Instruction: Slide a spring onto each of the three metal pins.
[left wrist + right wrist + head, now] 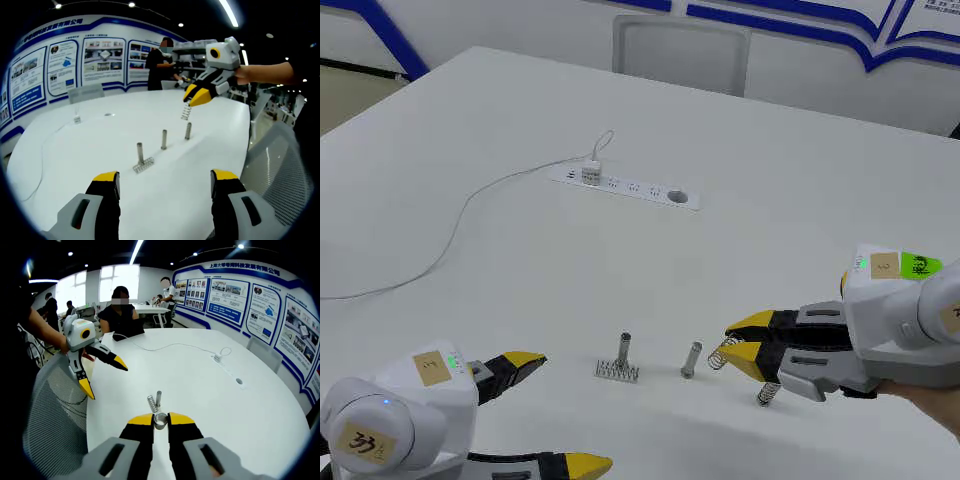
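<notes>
White counter (520, 260), power strip (625, 186) plus cable at far side. Left tool (567, 412) low at near edge, jaws wide apart, nothing held. Right tool (731, 343) clamped on held spring (719, 352), off counter, near middle pin (691, 360). Left pin (625, 348) upright, bare; loose spring (617, 371) flat at its foot. Third pin (768, 393) under right tool, coil-wrapped.
</notes>
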The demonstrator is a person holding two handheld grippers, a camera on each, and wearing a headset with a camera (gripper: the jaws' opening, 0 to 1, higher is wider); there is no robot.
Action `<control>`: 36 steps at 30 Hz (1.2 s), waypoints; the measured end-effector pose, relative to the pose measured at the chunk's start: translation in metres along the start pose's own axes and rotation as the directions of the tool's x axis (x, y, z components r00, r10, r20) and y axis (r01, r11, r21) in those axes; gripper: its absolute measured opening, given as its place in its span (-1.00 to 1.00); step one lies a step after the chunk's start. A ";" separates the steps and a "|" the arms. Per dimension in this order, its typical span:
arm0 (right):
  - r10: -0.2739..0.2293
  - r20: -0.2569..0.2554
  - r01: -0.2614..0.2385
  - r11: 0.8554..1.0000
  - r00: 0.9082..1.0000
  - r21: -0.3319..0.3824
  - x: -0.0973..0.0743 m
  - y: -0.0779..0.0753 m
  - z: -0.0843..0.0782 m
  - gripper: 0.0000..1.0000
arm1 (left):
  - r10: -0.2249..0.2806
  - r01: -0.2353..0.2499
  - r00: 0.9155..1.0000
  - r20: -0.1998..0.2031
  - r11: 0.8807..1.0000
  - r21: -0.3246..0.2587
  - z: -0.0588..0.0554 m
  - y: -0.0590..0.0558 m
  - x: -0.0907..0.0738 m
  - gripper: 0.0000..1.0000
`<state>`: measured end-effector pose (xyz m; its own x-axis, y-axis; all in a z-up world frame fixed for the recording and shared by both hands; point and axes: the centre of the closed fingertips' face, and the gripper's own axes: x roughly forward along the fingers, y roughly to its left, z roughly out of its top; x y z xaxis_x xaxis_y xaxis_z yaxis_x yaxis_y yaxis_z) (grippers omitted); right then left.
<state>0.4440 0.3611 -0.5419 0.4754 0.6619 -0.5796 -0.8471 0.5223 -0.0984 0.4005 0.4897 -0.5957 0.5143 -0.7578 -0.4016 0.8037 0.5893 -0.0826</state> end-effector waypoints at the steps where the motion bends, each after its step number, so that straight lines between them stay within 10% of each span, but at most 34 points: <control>1: -0.007 -0.002 0.007 1.000 1.000 0.006 0.000 -0.003 -0.001 -0.79 | 0.005 -0.005 1.000 0.001 1.000 -0.003 -0.001 0.001 -0.001 0.51; 36: -0.097 -0.055 0.102 0.988 0.994 0.114 0.035 -0.039 -0.014 -0.78 | 0.181 -0.177 0.983 0.030 0.978 -0.107 -0.003 0.032 -0.029 1.00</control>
<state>0.4908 0.3566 -0.5698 0.5413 0.5779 -0.6108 -0.7614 0.6451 -0.0643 0.4107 0.5316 -0.5893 0.6598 -0.6467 -0.3827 0.6635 0.7404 -0.1074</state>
